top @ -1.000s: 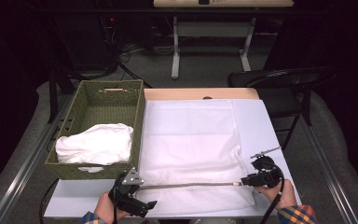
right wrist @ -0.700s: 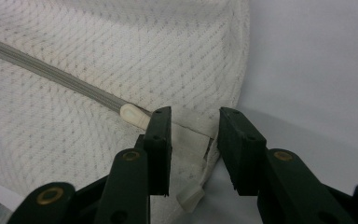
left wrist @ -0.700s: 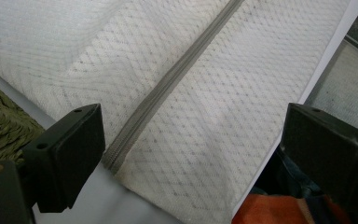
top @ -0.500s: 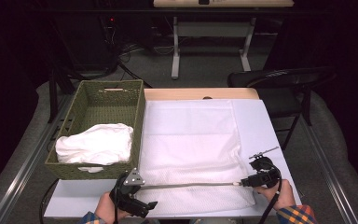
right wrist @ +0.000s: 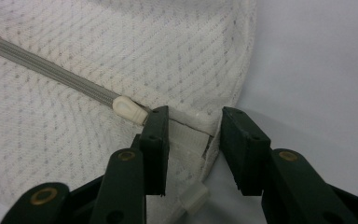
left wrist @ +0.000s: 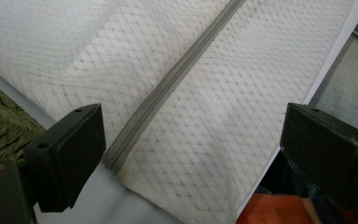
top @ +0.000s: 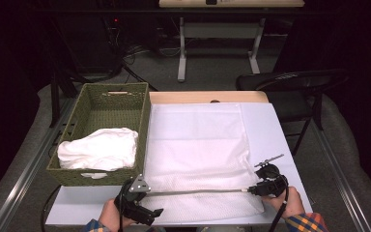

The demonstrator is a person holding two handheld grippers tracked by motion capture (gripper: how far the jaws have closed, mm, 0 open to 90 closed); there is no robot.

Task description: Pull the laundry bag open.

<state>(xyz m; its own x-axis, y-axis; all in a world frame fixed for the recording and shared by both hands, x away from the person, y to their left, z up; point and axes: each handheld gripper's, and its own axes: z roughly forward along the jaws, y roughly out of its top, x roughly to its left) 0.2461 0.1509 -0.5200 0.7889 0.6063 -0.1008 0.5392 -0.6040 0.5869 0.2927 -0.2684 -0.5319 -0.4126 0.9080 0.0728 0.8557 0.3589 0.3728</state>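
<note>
basket (top: 101, 111) left of mesh bag (top: 198, 150), on table (top: 270, 125)

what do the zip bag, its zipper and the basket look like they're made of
The bag looks like white synthetic mesh: a fine diamond-pattern weave, matte and slightly see-through. Its zipper seems to be grey woven tape with fine coil teeth, and the pull looks like smooth cream plastic. The basket appears to be woven olive-green fibre, perhaps seagrass or paper cord, with a rough braided texture.

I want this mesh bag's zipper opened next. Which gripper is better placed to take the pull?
The right gripper: its jaws sit right beside the zipper pull at the bag's corner. The left gripper hangs wide open over the zipper's far end.
</note>
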